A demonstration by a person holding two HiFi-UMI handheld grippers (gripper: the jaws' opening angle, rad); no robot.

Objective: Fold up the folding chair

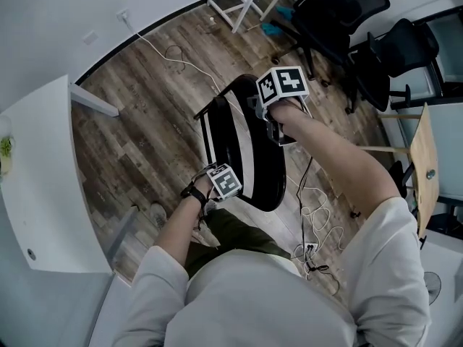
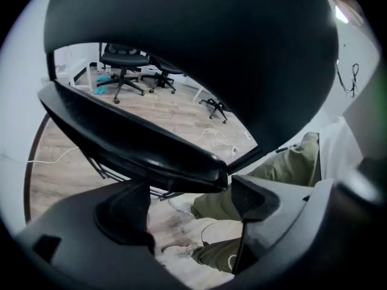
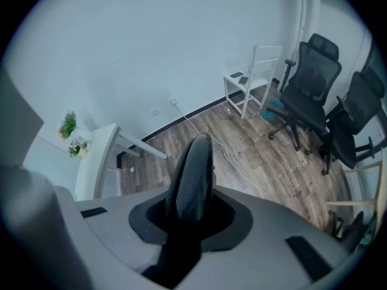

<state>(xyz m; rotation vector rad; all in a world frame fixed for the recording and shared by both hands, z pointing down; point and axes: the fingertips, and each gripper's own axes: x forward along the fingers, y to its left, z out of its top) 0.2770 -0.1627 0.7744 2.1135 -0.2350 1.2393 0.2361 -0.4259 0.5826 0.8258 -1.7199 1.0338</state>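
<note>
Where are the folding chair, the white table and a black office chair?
folding chair (image 1: 265, 172): head view, on its glossy black panel.
white table (image 1: 43, 186): head view, on its bare top.
office chair (image 3: 311, 77): right gripper view, on its backrest.

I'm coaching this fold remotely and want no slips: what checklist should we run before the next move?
1. The right tongs shut on the folding chair's thin black panel: ok.
2. The left tongs gripping the chair: not ok; jaws apart, panel edge at their tips, unpinched.
3. The person's leg clear of the chair: cannot tell; it sits close.
4. The white cable clear of the chair's feet: cannot tell.
5. The office chairs out of the way: ok; they stand apart.
</note>
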